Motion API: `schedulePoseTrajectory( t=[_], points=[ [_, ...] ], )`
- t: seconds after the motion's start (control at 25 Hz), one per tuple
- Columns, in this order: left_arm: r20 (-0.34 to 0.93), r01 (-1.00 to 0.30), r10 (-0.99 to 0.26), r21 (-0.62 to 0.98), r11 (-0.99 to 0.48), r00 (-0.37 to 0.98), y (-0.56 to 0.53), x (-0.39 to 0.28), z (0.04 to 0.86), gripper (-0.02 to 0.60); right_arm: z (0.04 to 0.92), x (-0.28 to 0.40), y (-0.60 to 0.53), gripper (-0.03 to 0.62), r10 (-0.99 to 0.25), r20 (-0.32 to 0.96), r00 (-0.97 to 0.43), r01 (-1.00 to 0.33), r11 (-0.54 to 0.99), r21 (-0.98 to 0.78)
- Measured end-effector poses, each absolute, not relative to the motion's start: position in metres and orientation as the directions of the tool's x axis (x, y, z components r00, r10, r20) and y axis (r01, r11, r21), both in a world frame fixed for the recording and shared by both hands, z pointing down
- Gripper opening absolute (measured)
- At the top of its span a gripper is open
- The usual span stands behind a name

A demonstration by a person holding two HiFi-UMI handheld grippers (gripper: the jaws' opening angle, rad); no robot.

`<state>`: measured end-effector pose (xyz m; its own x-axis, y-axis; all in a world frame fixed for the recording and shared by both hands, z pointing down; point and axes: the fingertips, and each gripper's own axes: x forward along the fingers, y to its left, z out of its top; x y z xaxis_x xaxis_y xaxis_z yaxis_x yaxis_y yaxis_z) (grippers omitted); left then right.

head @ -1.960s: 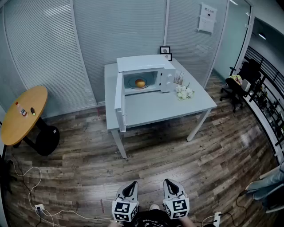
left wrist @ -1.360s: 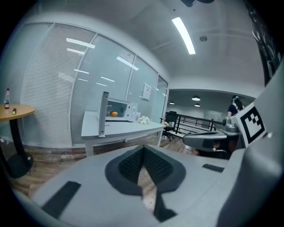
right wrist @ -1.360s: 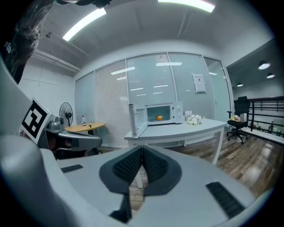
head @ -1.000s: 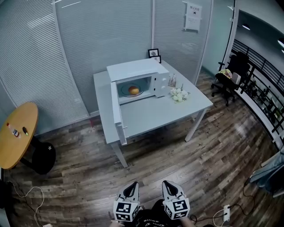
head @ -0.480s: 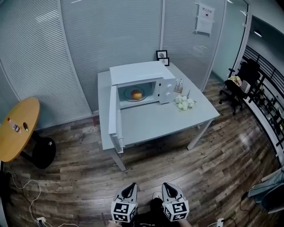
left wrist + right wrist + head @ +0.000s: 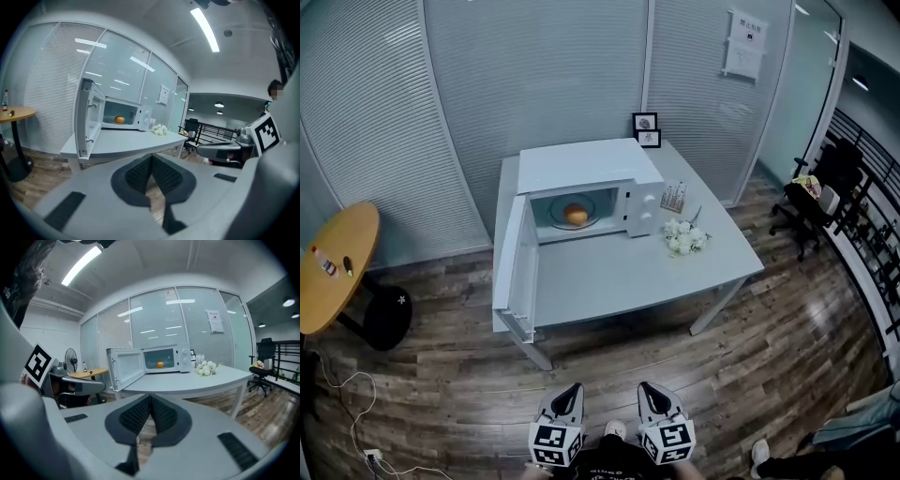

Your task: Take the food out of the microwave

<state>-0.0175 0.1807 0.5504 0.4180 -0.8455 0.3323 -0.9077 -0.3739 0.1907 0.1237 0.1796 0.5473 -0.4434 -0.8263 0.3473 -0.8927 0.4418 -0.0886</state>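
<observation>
We are standing on the wooden floor, well apart from the white table. The microwave sits at the far side of that table. Its door is already swung wide open to the left, so that job is done.

The food is a small round orange thing. We cannot tell if it is a fruit or a bun. It rests on the glass plate inside the microwave, near the middle. Nothing is touching it.

The left gripper and the right gripper are both held low in front of us, side by side and pointing at the table. On each one the jaws are pressed together, and there is nothing between them.

So we think the step in hand is just getting there — we are too far off to reach anything yet.

Next, we need to come right up to the table edge. Then one gripper must spread its jaws, go in past the open door and close softly on the food. The door sticks out on the left, so the right gripper may have the easier way in. The food is round and could roll off the plate — a slow, gentle pinch looks best. The white flowers beside the microwave should be left alone.
</observation>
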Motion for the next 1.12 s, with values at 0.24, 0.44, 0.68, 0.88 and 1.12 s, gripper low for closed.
schedulePoseTrajectory(
  t=[0.24,0.44,0.68,0.88,1.12],
  points=[
    [0.329,-0.928,-0.87,0.181,-0.324,0.368,0.158,0.008,0.55,0.008,0.544,0.154,0.147,0.005,-0.811,0.336,-0.479,-0.872,0.483,-0.077],
    [0.342,-0.939,-0.876,0.171,-0.298,0.34,0.143,0.012,0.551,0.008,0.546,0.165,0.129,0.005,-0.801,0.344,-0.49,-0.867,0.488,-0.1],
    [0.339,-0.943,-0.88,0.144,-0.301,0.333,0.109,0.013,0.552,0.008,0.559,0.156,0.105,0.005,-0.777,0.371,-0.509,-0.854,0.509,-0.106],
    [0.336,-0.938,-0.875,0.133,-0.321,0.348,0.061,0.008,0.555,0.007,0.56,0.153,0.063,0.005,-0.794,0.366,-0.486,-0.868,0.486,-0.099],
    [0.327,-0.93,-0.871,0.123,-0.345,0.367,-0.003,0.0,0.547,0.008,0.552,0.145,0.001,0.005,-0.815,0.353,-0.459,-0.884,0.46,-0.087]
  ],
)
